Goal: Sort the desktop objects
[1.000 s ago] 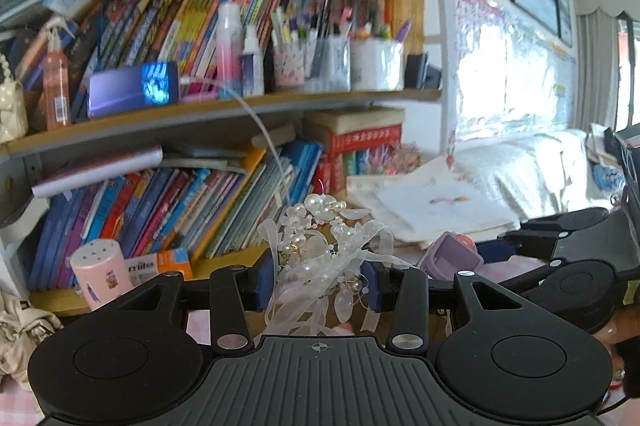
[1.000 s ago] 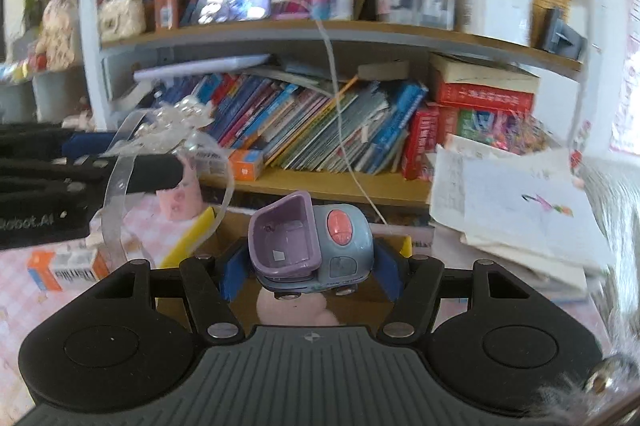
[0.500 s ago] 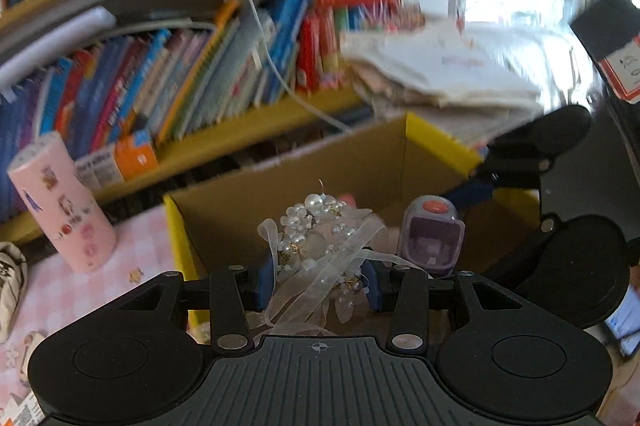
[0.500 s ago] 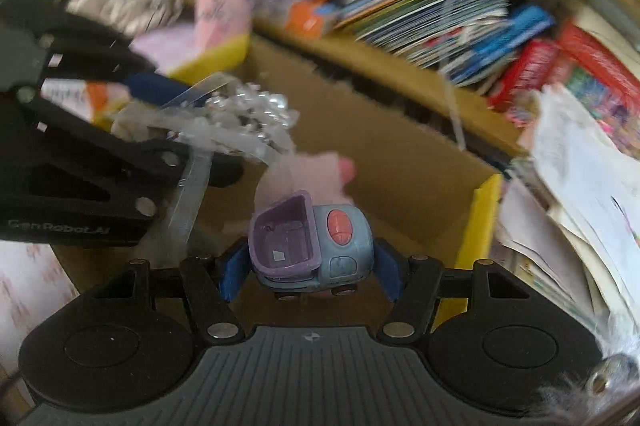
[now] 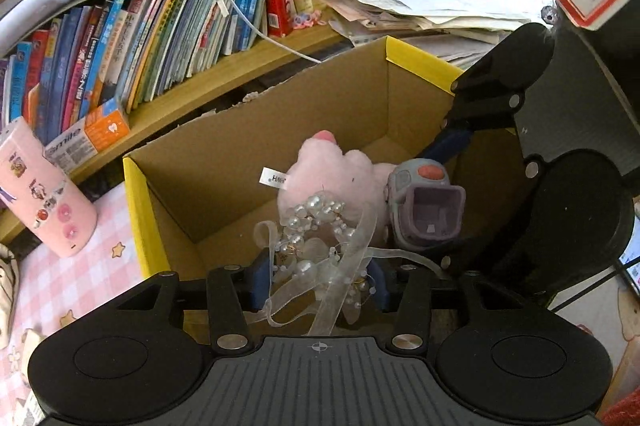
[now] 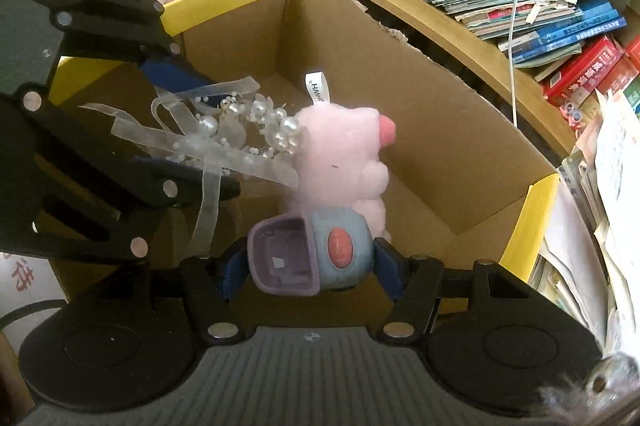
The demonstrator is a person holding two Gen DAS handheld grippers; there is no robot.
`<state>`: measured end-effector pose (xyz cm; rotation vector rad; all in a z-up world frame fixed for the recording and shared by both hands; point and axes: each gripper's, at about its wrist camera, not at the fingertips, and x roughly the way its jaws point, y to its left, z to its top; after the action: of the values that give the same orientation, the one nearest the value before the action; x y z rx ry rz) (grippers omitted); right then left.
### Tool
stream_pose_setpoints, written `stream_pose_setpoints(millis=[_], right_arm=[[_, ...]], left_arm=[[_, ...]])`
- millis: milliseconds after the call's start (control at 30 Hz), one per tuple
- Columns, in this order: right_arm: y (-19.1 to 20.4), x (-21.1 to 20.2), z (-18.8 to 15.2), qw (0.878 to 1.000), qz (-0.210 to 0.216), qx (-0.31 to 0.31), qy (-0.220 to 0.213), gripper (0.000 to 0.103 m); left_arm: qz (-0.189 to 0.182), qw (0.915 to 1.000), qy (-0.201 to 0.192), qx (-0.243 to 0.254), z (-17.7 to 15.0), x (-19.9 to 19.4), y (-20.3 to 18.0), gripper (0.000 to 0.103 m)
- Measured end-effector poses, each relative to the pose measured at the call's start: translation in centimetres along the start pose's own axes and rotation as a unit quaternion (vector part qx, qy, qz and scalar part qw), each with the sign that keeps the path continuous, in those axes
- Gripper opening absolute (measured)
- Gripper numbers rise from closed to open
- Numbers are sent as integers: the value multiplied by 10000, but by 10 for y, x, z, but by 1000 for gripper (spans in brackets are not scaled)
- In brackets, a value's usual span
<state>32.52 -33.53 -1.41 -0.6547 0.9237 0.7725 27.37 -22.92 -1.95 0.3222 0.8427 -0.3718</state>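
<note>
An open cardboard box (image 5: 304,130) with yellow rim flaps sits on a pink checked tablecloth (image 5: 80,282), with a bookshelf (image 5: 168,26) on its far side and a heap of loose papers (image 5: 420,2) to its far right. A pink plush toy (image 5: 340,174) lies on the box floor. Both tongs hang over the box mouth, tipped steeply down into it. The left gripper (image 5: 318,280) is clamped on a white hair ornament (image 5: 320,242) of pearls and sheer ribbon, whose tails dangle loose. The right gripper (image 6: 308,268), coming in from the right, is clamped on a small grey-and-purple toy (image 6: 308,254) with an orange button. Ornament and toy hang close beside each other, just above the plush toy. Judging by this, the step in hand is dropping both items into the box. The next move calls for spreading each pair of fingers so the pieces fall inside, taking care the ribbon does not snag on a finger. A pink cup (image 5: 44,194) stands on the cloth to the left of the box.
</note>
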Motion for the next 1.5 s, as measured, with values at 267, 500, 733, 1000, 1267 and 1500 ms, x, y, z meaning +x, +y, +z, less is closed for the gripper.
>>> stream_pose_setpoints(millis=[267,500,733,1000,1267,1500], right_arm=[[2,1,4,9999,-148,-36,-31,68],[1,-13,4,9992,-327,29,-222,75],[-1,-35,-4,9971,-435,384,-497,76],[11,-61,-21,9908,-541,817,-937,84],[26,-84,-40,9735,-708,1584,-1491,84],[48,-90,-55,9565,-836,2185,-1742,85]], left_arm=[[197,9998,52,-40,-1,-4,0,61],[245,9995,-133,-123,-4,-25,1,73],[213,9991,-336,-170,-8,-49,-2,81],[347,9962,-706,-383,-17,-81,-2,82],[646,9889,-968,-927,-45,-109,8,85],[686,9831,-1026,-1354,-69,-124,11,85]])
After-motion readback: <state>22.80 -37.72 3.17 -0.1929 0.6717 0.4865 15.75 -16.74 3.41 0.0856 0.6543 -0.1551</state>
